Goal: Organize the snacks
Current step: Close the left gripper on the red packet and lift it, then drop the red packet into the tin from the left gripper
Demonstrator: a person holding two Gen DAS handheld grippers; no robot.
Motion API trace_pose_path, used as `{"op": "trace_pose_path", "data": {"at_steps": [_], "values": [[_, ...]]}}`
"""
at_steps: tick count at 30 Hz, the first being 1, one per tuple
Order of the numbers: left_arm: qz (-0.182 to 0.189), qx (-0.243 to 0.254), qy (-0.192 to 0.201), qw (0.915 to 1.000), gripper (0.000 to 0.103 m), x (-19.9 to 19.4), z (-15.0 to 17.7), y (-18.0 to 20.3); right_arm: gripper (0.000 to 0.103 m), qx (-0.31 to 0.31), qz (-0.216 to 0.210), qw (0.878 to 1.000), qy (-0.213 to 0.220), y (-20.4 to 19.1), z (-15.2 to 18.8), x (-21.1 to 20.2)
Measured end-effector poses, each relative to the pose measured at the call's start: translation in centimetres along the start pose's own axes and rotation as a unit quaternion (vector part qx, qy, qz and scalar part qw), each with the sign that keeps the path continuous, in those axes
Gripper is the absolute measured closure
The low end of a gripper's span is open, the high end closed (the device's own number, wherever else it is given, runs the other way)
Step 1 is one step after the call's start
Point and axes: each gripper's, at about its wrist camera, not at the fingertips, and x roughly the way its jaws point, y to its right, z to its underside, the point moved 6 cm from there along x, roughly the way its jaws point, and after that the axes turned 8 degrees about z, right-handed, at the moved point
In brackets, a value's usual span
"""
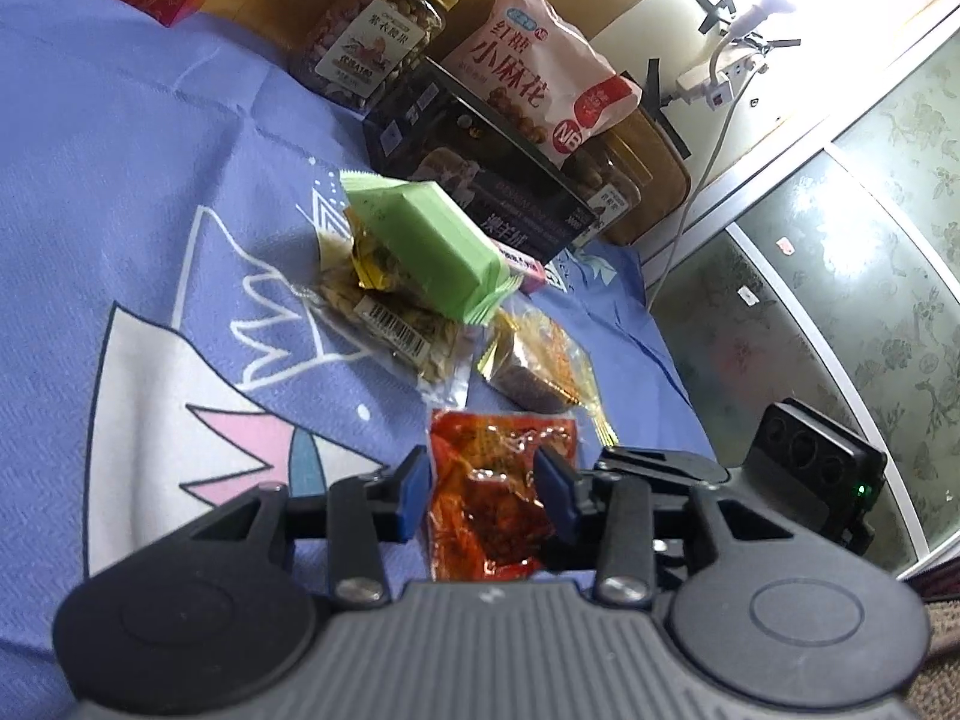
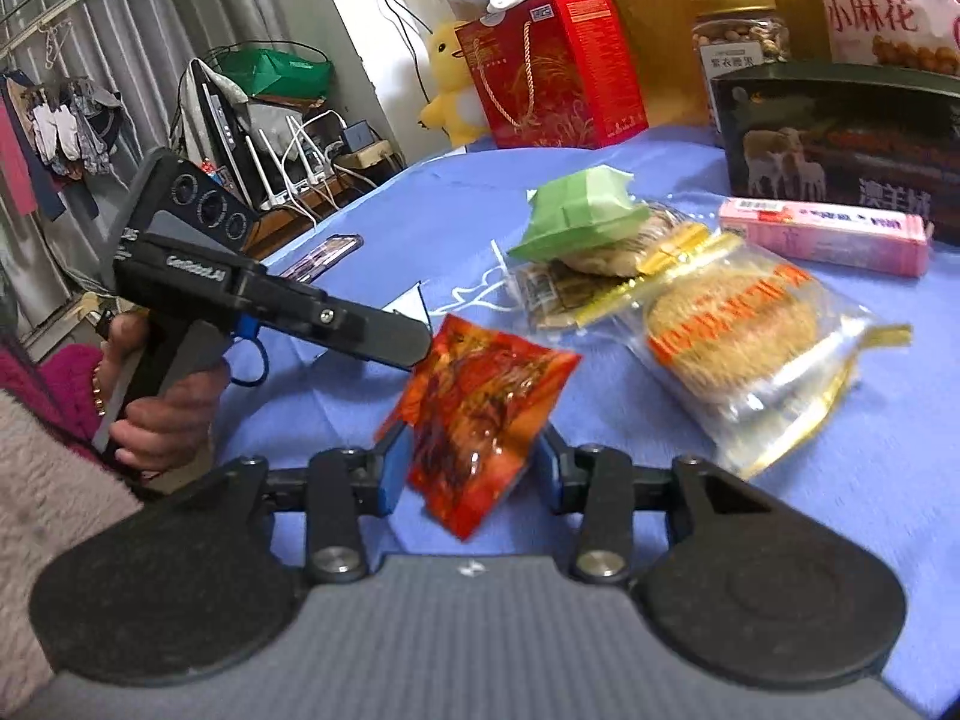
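Note:
A red snack packet [image 1: 498,492] lies between the blue pads of my left gripper [image 1: 485,495], which closes on its sides. In the right wrist view the same red packet [image 2: 480,414] stands tilted up between the pads of my right gripper [image 2: 474,468], and the left gripper [image 2: 384,336] touches its upper left corner. Beyond lie a green packet [image 1: 432,246] on a seed bag [image 1: 390,324], and a clear-wrapped round cake [image 2: 738,324]. A pink box [image 2: 834,234] lies by the black box [image 2: 840,150].
A nut jar [image 1: 372,42] and a pink-white bag [image 1: 540,72] stand at the back by the black box [image 1: 480,174]. A red gift box [image 2: 552,66] and plush toys [image 2: 456,78] stand far left. The blue cloth [image 1: 150,192] ends at an edge on the right.

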Motion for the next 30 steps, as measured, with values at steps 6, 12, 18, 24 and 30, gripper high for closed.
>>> {"op": "trace_pose_path", "data": {"at_steps": [6,12,18,24,30], "values": [[0.014,0.006,-0.009,0.9998,0.067,0.5,0.2,0.4,0.077,-0.007,-0.003,1.000,-0.007,-0.2,0.1,-0.2],[0.037,0.032,0.011,0.9987,0.068,0.1,-2.1,2.5,0.084,-0.034,-0.013,0.999,0.016,-1.4,-1.5,-1.0],[0.053,0.103,0.032,0.9927,0.068,1.2,-8.6,5.9,0.084,-0.017,0.015,0.997,0.076,1.2,-6.9,-2.6],[0.032,0.176,0.038,0.9832,0.068,5.6,-16.3,7.7,0.084,-0.020,0.091,0.988,0.126,5.0,-12.7,-2.5],[0.014,0.150,0.042,0.9877,0.068,11.8,-23.0,4.8,0.083,0.016,0.149,0.980,0.129,11.4,-17.4,0.6]]}}
